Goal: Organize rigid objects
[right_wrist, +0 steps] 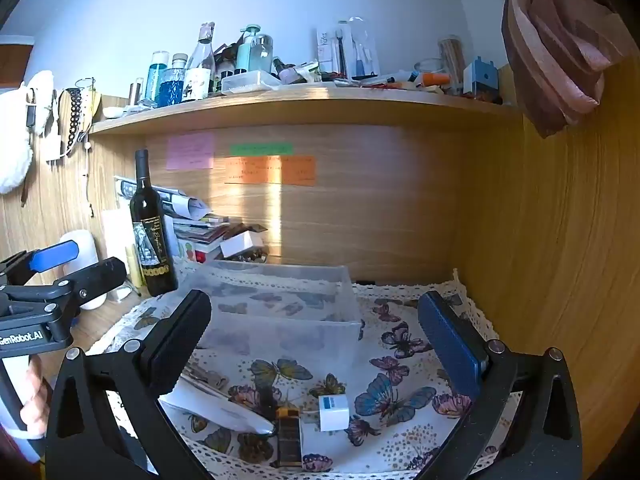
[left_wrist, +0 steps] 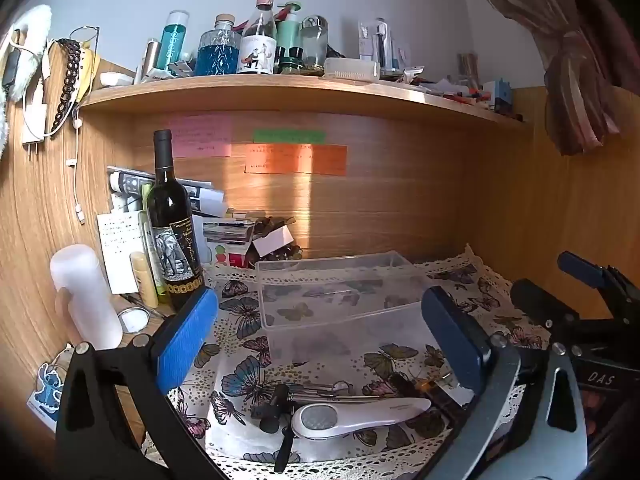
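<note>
Blue-padded and spread wide, the left gripper [left_wrist: 320,336] has nothing between its jaws; it hangs over the butterfly-print cloth [left_wrist: 240,320]. Nearest to it on the cloth lies a white handheld device with a grey oval pad [left_wrist: 352,414], flat, its handle pointing right. Just left of that sits a small black tool [left_wrist: 274,406], and thin metal utensils [left_wrist: 332,390] lie just behind both.

The right gripper [right_wrist: 316,340] is likewise wide open and holds nothing. Below it, near the front lace edge, a dark rectangular object with an amber band [right_wrist: 289,436] lies beside a small white cube charger [right_wrist: 333,412], the two close together but apart. The tip of the white device reaches in from the left and ends just beside the dark object.

Farther back on the cloth stands a clear plastic box [left_wrist: 340,300], open at the top, with only the butterfly pattern showing through it. Behind and left of the box a dark wine bottle [left_wrist: 172,224] stands upright on the wooden desk, with a white plastic bottle [left_wrist: 84,296] nearer the left edge. Papers and books pile up against the back panel, where coloured sticky notes [left_wrist: 296,158] are stuck. Above, a wooden shelf [left_wrist: 280,92] carries bottles and clutter.
</note>
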The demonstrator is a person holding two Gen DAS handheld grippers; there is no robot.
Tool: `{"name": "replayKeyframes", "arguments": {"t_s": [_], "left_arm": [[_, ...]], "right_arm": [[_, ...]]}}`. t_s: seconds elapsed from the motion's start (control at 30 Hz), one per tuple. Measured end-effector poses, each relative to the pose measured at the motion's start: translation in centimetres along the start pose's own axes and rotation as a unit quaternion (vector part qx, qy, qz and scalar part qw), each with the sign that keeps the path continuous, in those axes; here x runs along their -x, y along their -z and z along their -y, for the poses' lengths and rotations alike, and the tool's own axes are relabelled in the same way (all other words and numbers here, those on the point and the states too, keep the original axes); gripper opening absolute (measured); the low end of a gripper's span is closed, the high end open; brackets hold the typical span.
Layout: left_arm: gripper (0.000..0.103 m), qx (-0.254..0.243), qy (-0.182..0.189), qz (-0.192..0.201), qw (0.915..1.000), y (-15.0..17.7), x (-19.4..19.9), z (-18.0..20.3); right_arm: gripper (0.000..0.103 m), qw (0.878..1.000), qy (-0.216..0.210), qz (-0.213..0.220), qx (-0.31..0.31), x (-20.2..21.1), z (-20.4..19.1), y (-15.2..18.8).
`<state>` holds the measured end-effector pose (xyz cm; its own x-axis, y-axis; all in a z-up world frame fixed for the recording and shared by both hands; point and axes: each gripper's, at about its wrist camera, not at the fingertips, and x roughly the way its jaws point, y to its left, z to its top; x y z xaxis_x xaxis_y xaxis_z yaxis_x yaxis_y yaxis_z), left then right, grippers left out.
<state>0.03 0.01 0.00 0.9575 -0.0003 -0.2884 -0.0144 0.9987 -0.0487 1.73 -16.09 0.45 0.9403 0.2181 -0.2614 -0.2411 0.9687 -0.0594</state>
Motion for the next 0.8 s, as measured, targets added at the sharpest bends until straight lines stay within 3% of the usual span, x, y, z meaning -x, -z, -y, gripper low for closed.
{"name": "replayKeyframes", "arguments": {"t_s": [0.8], "left_arm": [[0.103,-0.001,-0.005,0.009,0.9999,-0.18,0.44,-0.03]], "right_arm": [[0.103,1.000,0.003,0.009,0.000,0.17,-0.07,-0.14]]}}
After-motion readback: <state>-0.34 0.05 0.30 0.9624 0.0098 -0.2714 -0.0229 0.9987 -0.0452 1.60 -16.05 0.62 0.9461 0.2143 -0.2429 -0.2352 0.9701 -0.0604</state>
